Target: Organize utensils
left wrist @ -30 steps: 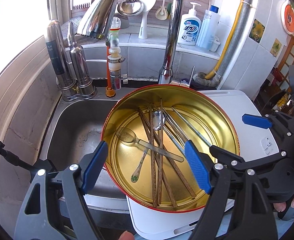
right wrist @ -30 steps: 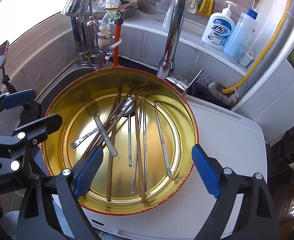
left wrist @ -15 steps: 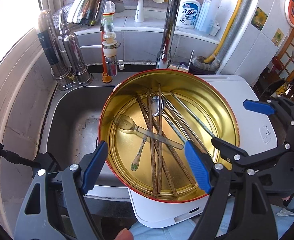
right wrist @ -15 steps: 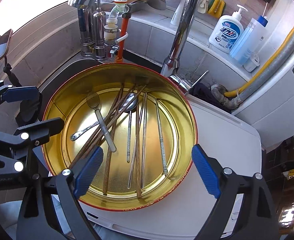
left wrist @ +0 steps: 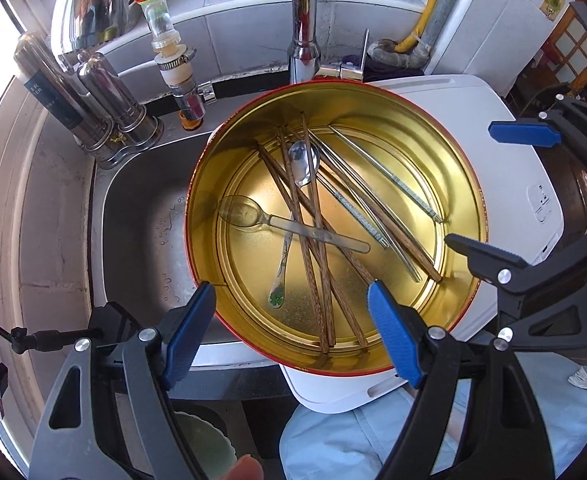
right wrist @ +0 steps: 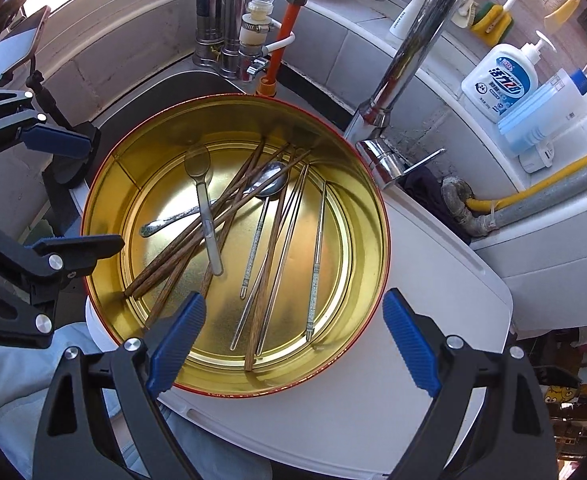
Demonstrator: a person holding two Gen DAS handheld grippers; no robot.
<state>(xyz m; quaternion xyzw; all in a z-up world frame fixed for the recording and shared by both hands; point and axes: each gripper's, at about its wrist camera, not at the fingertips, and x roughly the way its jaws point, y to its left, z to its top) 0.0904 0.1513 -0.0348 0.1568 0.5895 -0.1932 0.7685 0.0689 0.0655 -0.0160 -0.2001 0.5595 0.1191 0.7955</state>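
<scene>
A round gold tin (left wrist: 465, 184) (right wrist: 369, 216) with a red rim sits on a white board (left wrist: 505, 152) (right wrist: 445, 280) beside the sink. In it lie several wooden chopsticks (left wrist: 313, 248) (right wrist: 189, 240), several metal chopsticks (left wrist: 389, 184) (right wrist: 315, 272), a clear plastic spoon (left wrist: 277, 222) (right wrist: 203, 200) lying across them, and a metal spoon (left wrist: 302, 162) (right wrist: 269, 180). My left gripper (left wrist: 291, 332) is open and empty above the tin's near rim. My right gripper (right wrist: 293, 344) is open and empty above the tin's near edge.
A steel sink (left wrist: 141, 220) lies left of the tin. A tall chrome faucet (left wrist: 303, 20) (right wrist: 409, 48) and filter fittings (left wrist: 173, 56) stand behind. Soap bottles (right wrist: 501, 80) and a yellow pipe (right wrist: 533, 188) are at the back right. A phone (right wrist: 25, 36) on a mount stands at the left.
Both grippers have pulled back and lifted, so the tin sits lower and farther in view. The utensils have not moved. Both grippers stay open.
</scene>
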